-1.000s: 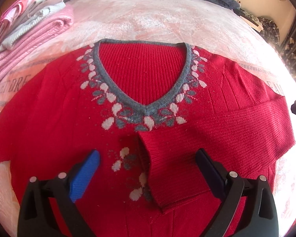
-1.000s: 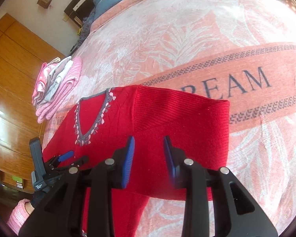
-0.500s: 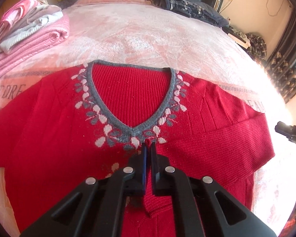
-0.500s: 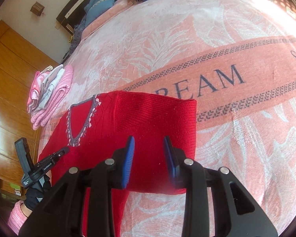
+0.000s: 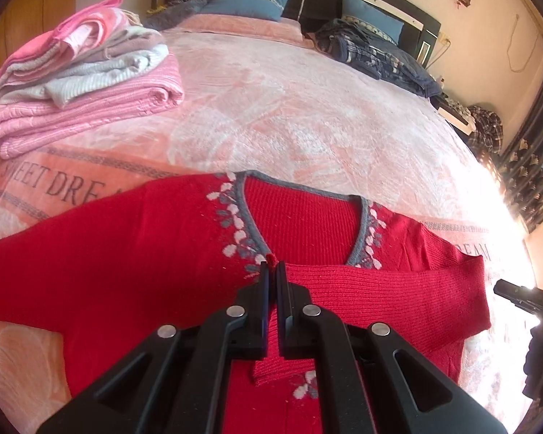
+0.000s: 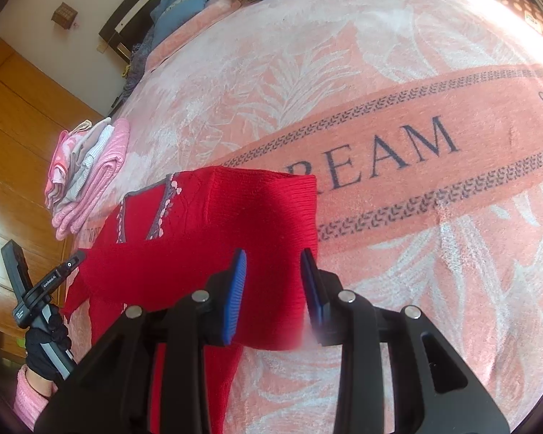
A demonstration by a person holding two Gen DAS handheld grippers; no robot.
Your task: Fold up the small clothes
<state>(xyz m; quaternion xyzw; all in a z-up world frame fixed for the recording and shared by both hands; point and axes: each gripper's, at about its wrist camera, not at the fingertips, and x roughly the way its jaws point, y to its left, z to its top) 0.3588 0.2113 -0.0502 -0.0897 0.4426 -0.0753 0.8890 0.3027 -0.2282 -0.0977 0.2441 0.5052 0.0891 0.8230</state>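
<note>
Red V-neck sweater [image 5: 126,275] spread front-up on the bed's pink blanket [image 5: 271,115], grey neck trim with pale leaf motifs. One sleeve [image 5: 398,300] folded across the chest, its cuff end pinched and raised a little off the body. Left tongs [image 5: 272,271] closed to a sliver, a nub of red knit showing between the tips. Right tongs [image 6: 273,282] parted, blue pads either side of empty air, hovering over the folded edge of the sweater [image 6: 257,217] with nothing in their grip. Gloved hand [image 6: 45,347] with a pink cuff holding the left tool at that view's lower left. Stack of folded pink and grey clothes [image 5: 79,72] well apart, toward the headboard. Blue pillows [image 5: 249,1] and a dark plaid heap [image 5: 373,54] at the bed's head.
</note>
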